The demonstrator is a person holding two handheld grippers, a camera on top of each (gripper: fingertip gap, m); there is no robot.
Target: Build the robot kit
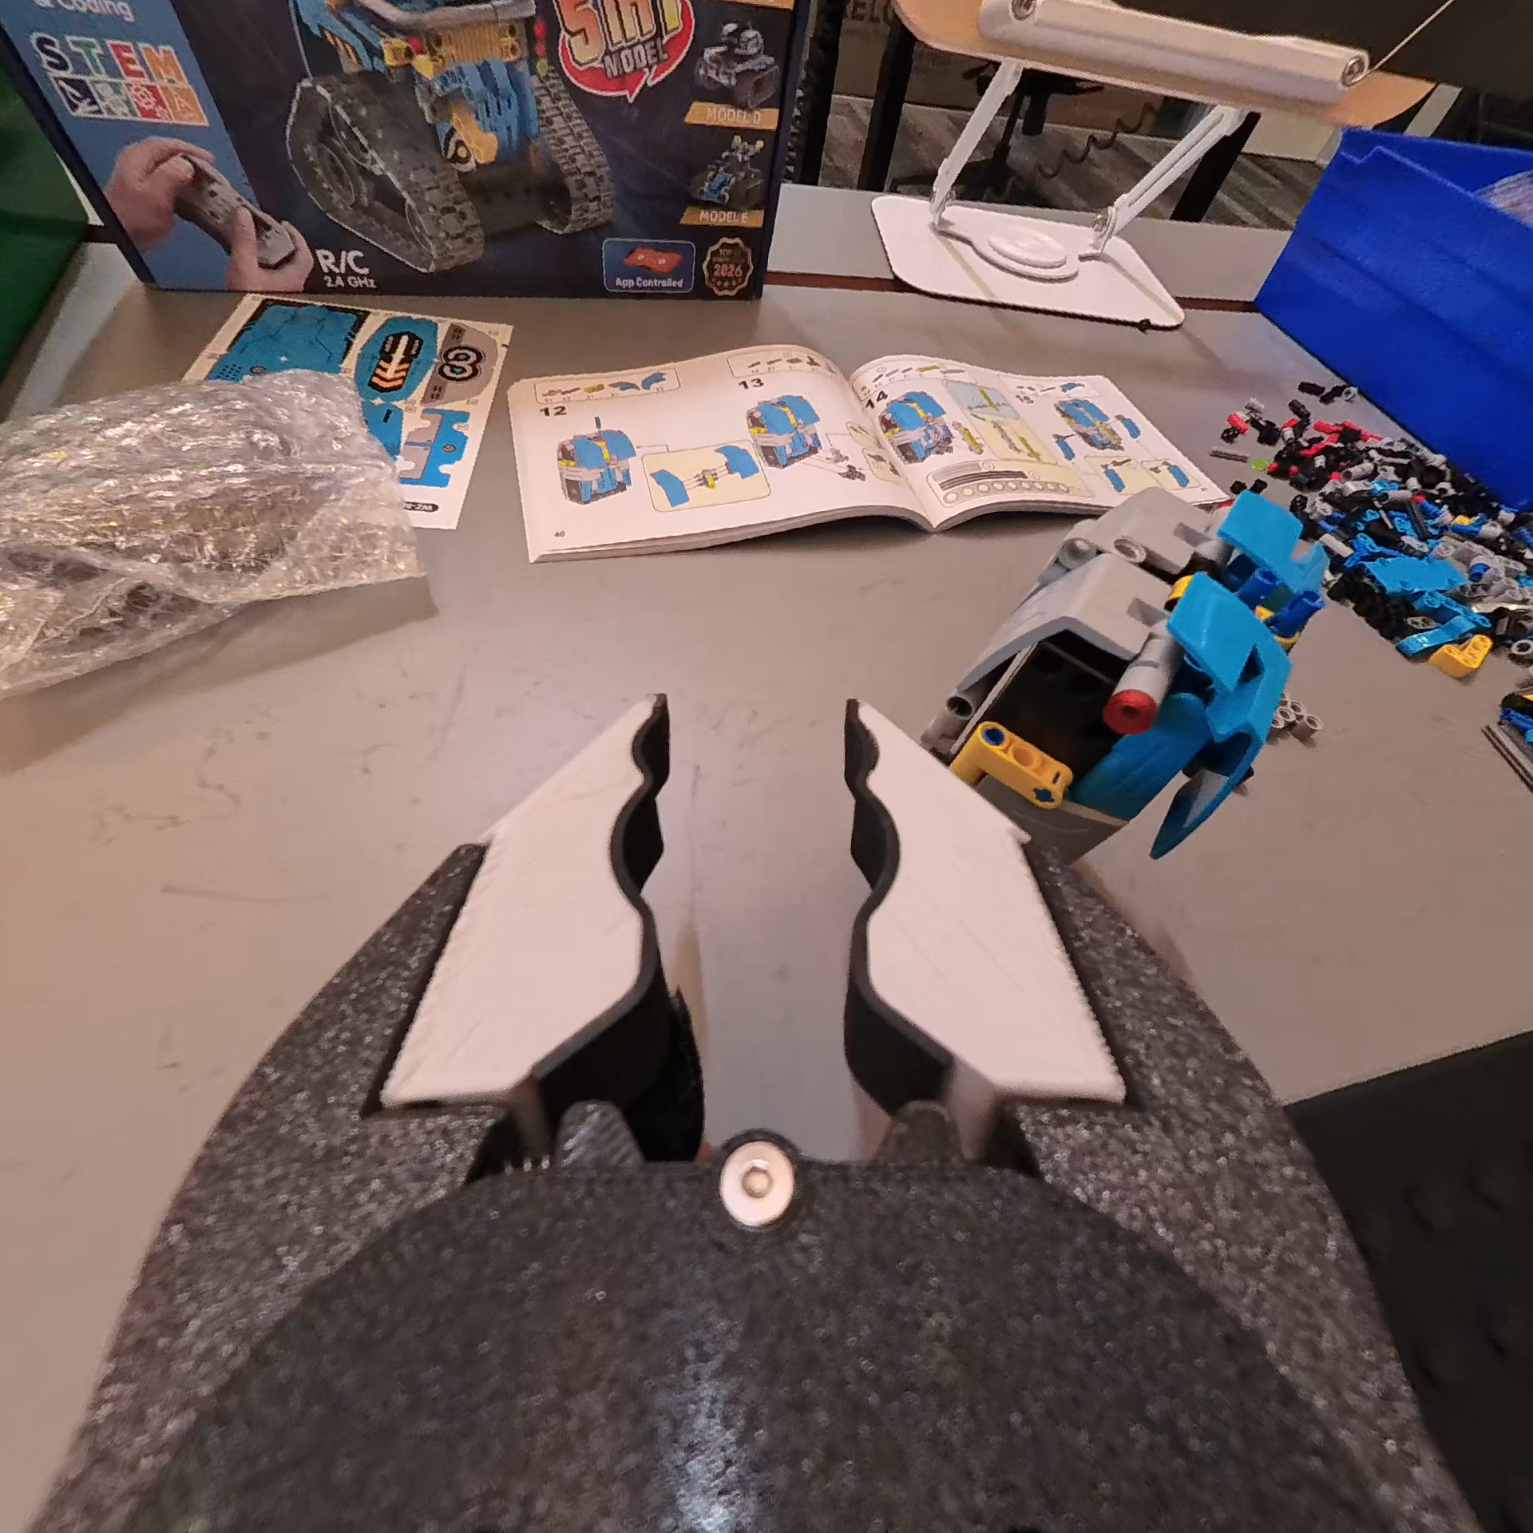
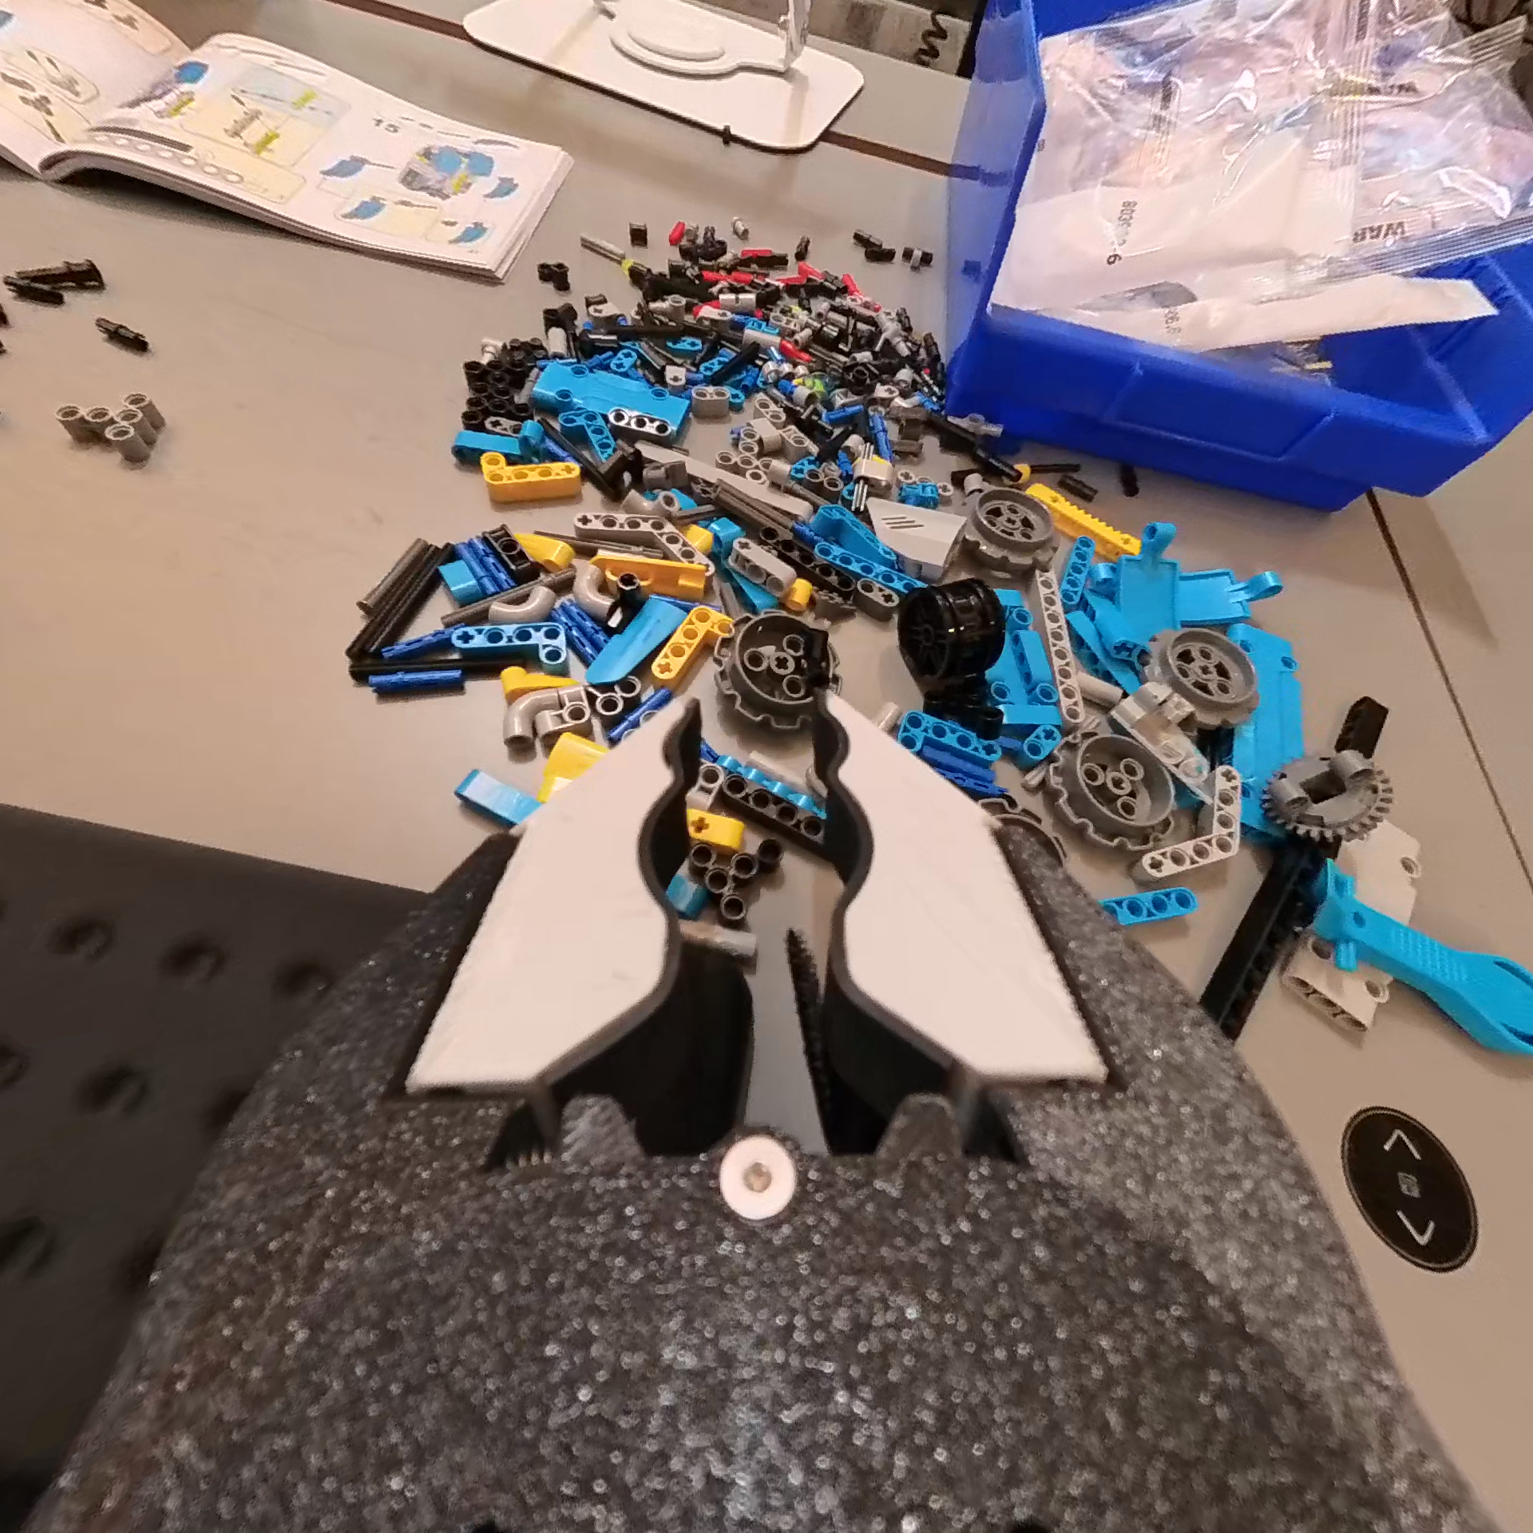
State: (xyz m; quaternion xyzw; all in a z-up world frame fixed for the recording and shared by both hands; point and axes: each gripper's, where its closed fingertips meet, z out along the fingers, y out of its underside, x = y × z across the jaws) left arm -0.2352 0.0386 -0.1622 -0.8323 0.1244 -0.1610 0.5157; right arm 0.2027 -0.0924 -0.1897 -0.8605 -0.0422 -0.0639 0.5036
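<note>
My left gripper [image 1: 755, 713] is open and empty, low over the bare grey table [image 1: 581, 705]. Just to its right lies a part-built model [image 1: 1145, 664] of grey, blue and yellow pieces, tipped on its side; the right finger's edge is close to it. My right gripper [image 2: 755, 717] is open and empty above the near edge of a pile of loose building pieces [image 2: 788, 531], blue, black, grey and yellow. A grey toothed wheel [image 2: 776, 668] lies just past its fingertips. The pile also shows in the left wrist view [image 1: 1394, 531].
An open instruction booklet [image 1: 829, 448] lies ahead, with a sticker sheet [image 1: 382, 382] and crumpled plastic bag [image 1: 166, 514] to the left. The kit box [image 1: 415, 141] stands at the back. A white stand [image 1: 1029, 257] and blue bin [image 2: 1244, 332] with bags sit right. My hands' fingertips stand some 45 cm from each other. To the grey toothed wheel [image 2: 776, 668]: right tips about 4 cm, left tips about 45 cm.
</note>
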